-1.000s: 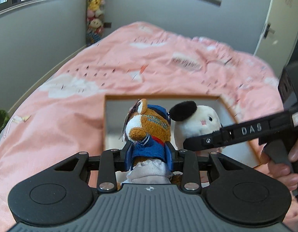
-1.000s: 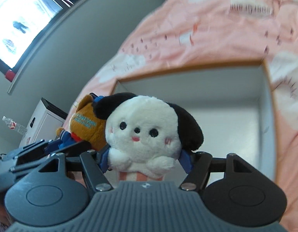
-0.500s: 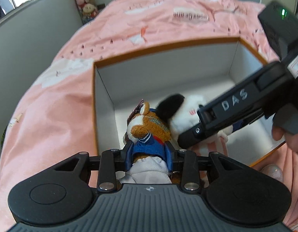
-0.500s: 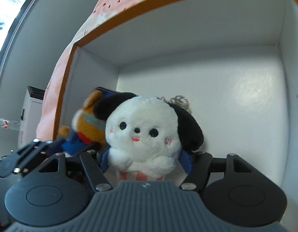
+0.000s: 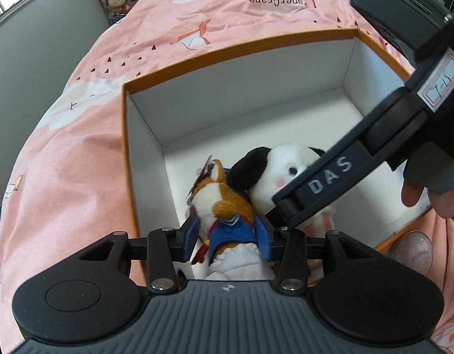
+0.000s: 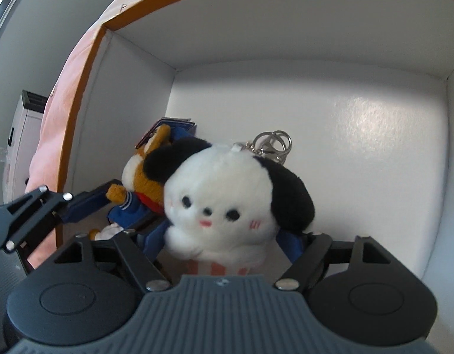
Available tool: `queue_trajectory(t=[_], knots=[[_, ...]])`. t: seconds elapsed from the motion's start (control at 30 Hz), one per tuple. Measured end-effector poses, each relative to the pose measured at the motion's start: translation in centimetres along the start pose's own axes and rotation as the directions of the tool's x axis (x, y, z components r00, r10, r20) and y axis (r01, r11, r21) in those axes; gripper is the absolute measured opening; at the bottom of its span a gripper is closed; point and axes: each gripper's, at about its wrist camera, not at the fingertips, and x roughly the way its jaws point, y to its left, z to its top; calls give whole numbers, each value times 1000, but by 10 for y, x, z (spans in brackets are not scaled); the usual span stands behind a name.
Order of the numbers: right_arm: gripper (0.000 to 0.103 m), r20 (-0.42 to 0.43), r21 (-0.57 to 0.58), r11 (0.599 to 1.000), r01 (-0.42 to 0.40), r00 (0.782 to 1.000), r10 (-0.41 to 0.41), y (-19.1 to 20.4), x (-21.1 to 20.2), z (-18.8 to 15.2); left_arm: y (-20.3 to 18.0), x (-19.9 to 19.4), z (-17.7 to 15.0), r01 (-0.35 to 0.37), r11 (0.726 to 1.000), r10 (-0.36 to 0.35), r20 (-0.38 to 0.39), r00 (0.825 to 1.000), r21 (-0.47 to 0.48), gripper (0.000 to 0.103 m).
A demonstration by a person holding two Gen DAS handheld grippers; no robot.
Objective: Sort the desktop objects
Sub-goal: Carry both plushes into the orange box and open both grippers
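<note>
The pink crane-print duvet on the bed (image 5: 114, 94) is carrying a white, orange-rimmed cardboard box (image 5: 144, 135), the bin for this sorting. The right gripper (image 6: 224, 236) is lowering a white plush dog with black ears (image 6: 227, 194) onto the box floor, its jaws opening wide around it to let go. Just beside it the left gripper (image 5: 227, 240), jaws opening at middling width, is releasing a brown plush fox in a blue sailor jacket (image 5: 224, 206) by the left wall.

Between your right fingers (image 6: 288, 243) sits a fluffy white plush dog (image 6: 227, 203) with a shiny metal key ring (image 6: 271, 144). Beyond them, the box (image 6: 359, 135) floor is glossy white card. Between your left fingers (image 5: 190, 236), the brown plush (image 5: 224, 203) wears blue cloth.
</note>
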Motion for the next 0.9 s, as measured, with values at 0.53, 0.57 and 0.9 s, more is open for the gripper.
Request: queue_trajectory(t=[0.53,0.57,0.9], knots=[[64,75,-77,997,31,997,-25,2,-19,-12,69,-56,-39,75,965,-45,125,991,-250,40],[64,74,-87,996,17,997,-10,2,-18,-11,71,-52,-41,100,958,-69,120,990,-268,38],[59,27,-117,992,-43,999,46,18,-6,-10,78,-38,-38,152,948,-128,102,987,-280,20]])
